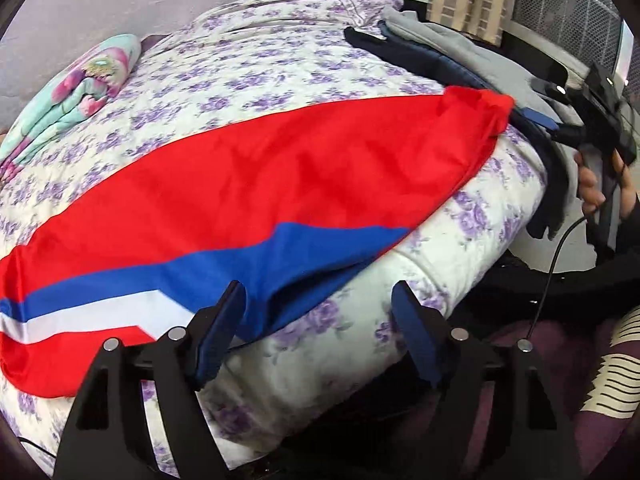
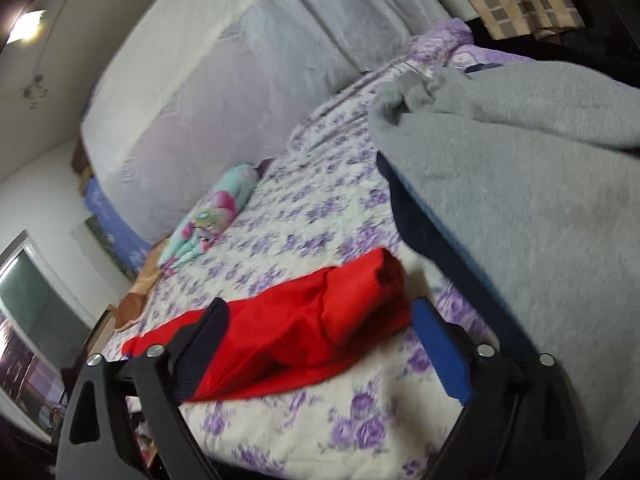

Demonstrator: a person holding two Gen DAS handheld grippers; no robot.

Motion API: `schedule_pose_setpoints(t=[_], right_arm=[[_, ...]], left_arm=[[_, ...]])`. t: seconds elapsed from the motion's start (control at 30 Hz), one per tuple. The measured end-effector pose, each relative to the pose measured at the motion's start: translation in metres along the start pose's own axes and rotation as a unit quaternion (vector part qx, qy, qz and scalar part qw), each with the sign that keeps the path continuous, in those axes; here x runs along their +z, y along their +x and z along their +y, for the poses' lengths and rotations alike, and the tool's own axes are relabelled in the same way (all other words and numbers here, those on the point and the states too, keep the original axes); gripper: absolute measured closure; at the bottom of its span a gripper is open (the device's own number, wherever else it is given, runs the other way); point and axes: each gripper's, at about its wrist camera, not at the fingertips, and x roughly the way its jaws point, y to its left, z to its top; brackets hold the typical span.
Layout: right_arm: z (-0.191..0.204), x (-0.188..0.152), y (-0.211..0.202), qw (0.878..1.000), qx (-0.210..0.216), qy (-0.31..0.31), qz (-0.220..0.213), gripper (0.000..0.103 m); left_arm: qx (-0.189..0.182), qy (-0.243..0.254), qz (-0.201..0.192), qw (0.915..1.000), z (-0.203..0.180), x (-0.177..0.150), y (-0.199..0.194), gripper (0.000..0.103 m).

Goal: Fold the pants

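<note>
Fingers of both grippers spread wide, empty, beside red pants on bed.

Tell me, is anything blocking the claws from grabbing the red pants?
Nothing visible is. The red pants lie flat on the bed. The left claw and right claw are both open at the pants' edges, with no object between.

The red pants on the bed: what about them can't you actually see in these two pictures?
- Red pants: in the left wrist view the striped end is cut off by the picture's left edge.
- In the right wrist view, the far end lies behind the right gripper.
- Dark garments under the grey sweatshirt: mostly covered, type unclear.
- Both views are motion-blurred, hiding seams.
</note>
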Motion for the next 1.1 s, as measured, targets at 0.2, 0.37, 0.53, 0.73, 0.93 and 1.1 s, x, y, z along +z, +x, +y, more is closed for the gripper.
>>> schedule_pose_setpoints(t=[0.2,0.37,0.53,0.73,0.93,1.1], right_arm=[[-0.005,0.012,0.049,0.998,-0.033,-0.018,0.055,0.097],[-0.002,0.021,0.032,0.997,-0.001,-0.079,0.012,0.097],[-0.02,-0.003,0.052,0.993,-0.053,-0.076,0.079,0.086],[0.0,0.005,0.011,0.992,-0.094,-0.084,0.029,0.066],[0.068,0.023,-0.003,0.988,0.02,-0.151,-0.028,0.057],[0.077,0.012,0.073,0.989,0.012,-0.137,0.06,0.048]], left_arm=[[-0.023,-0.031,0.014,0.9992,0.009,0.001,0.015,0.03],[-0.045,-0.046,0.018,0.9978,0.015,-0.007,0.013,0.03],[-0.045,-0.062,0.03,0.9966,0.031,-0.02,0.005,0.03],[-0.047,-0.084,0.029,0.9949,0.047,-0.03,-0.022,0.03],[-0.062,-0.117,-0.035,0.9906,0.062,-0.006,-0.04,0.016],[-0.049,-0.17,0.015,0.9842,0.087,-0.007,0.01,0.017]])
